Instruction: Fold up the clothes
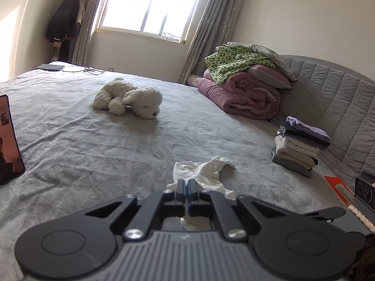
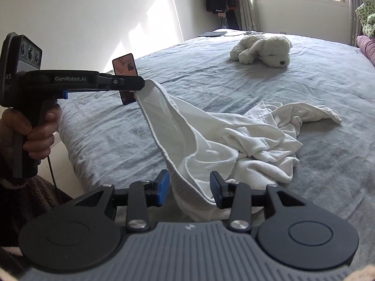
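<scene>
While left gripper [image 1: 187, 185] pinches garment [image 2: 234, 140], right gripper [image 2: 189, 187] gapes.

We see a grey bed [image 1: 70, 140] carrying a white plush dog [image 1: 131, 99], a crumpled white garment [image 2: 257, 138] and folded clothes [image 1: 300, 146]. Rolled quilts [image 1: 248, 93] sit by the headboard

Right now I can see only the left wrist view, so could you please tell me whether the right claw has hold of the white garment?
Observer: No, the right claw is open, with the ribbed hem of the white garment passing between its two fingers.
Operator: Thank you. Is my left claw lifting any fabric?
Observer: Yes, the left claw holds one edge raised above the bed, and the rest lies crumpled on the sheet.
</scene>
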Tool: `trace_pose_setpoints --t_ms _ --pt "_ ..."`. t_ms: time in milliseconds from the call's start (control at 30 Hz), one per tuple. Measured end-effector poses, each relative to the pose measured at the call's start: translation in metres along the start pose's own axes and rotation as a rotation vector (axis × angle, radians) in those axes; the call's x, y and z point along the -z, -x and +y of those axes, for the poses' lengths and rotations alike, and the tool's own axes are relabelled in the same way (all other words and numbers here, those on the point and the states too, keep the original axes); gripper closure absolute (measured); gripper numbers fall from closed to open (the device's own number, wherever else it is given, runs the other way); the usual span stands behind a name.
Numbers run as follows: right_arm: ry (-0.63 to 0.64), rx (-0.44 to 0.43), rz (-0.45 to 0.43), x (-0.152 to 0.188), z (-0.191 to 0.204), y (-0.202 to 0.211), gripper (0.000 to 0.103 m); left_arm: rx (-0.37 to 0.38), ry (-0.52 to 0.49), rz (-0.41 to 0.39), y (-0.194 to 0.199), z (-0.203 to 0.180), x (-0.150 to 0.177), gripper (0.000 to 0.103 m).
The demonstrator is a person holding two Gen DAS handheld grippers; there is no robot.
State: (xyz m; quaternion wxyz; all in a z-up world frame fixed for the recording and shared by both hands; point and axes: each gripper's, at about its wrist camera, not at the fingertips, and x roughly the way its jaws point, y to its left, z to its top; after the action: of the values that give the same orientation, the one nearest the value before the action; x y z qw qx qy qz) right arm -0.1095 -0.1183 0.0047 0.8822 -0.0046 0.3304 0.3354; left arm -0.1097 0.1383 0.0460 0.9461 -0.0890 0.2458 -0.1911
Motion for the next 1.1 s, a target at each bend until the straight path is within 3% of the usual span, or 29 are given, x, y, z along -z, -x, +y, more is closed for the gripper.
trace_pose_setpoints --t_ms 367,467,500,667,767,1100 --pt "-0.307 -0.162 0.043 -0.010 -0.036 -0.023 0.064 0.024 0.007 0.004 0.005 0.003 0.002 0.102" --pt "-0.298 -0.169 0.072 -0.010 -0.031 -0.030 0.085 0.039 0.004 0.000 0.007 0.002 0.002 0.102" --pt "-0.292 -0.162 0.067 -0.011 -0.029 -0.030 0.098 0.041 0.003 -0.001 0.008 0.001 0.002 0.102" --pt "-0.262 -0.089 -0.074 -0.019 -0.031 -0.005 0.098 0.039 0.003 -0.016 0.014 0.003 0.000 0.102" --pt "-0.255 -0.093 -0.120 -0.023 -0.034 0.008 0.098 0.039 0.005 -0.025 0.017 0.005 -0.001 0.102" --pt "-0.251 -0.136 -0.073 -0.024 -0.032 0.000 0.098 0.026 0.024 -0.040 0.017 0.012 -0.004 0.102"
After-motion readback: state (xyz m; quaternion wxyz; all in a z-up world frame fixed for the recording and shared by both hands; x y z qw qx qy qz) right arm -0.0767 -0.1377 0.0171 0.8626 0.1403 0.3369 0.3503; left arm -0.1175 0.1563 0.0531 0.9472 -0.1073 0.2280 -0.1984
